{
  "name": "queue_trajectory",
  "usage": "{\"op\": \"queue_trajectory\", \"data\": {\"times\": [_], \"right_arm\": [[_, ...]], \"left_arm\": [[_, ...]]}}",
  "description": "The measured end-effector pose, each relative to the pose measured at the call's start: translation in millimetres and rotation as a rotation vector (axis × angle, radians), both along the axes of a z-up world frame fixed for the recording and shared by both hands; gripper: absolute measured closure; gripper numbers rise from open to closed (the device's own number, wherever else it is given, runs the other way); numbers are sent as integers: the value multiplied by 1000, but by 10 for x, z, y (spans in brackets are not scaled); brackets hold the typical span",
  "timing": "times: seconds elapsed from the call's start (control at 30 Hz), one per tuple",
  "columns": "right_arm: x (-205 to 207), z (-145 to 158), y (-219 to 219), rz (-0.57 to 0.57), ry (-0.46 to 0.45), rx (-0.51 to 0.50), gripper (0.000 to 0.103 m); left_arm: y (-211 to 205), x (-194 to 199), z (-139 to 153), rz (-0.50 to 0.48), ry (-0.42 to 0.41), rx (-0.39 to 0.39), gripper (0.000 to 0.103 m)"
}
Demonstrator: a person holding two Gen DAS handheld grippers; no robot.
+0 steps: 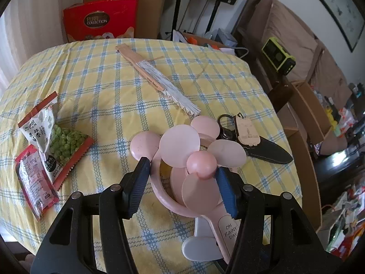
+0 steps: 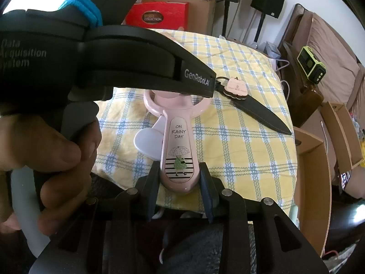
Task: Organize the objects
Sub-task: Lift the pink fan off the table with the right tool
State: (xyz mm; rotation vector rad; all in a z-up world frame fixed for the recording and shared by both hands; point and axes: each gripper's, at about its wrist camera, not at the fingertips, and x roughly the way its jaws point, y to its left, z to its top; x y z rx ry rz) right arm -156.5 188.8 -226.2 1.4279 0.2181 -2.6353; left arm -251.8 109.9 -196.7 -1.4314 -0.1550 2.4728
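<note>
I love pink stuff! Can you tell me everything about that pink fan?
The pink fan looks like plastic, with round soft blades, a ring guard and a handle reading "ON RAINY DAY" above an umbrella picture. It rests over the checked tablecloth. The right tongs clamp the handle; the left tongs straddle its head.

Each black gripper point(image 1: 181, 189) carries blue pads point(image 1: 224, 194), silver screws and white "GenRobotAI" lettering point(image 2: 196, 77).
</note>
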Motion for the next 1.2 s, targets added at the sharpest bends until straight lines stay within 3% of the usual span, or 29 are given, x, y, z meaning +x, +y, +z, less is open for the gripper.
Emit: {"op": "queue_trajectory", "data": {"times": [1.2], "right_arm": [[304, 364, -151, 11, 106, 35, 70]], "left_arm": [[-101, 200, 475, 18, 60, 19, 48]]}}
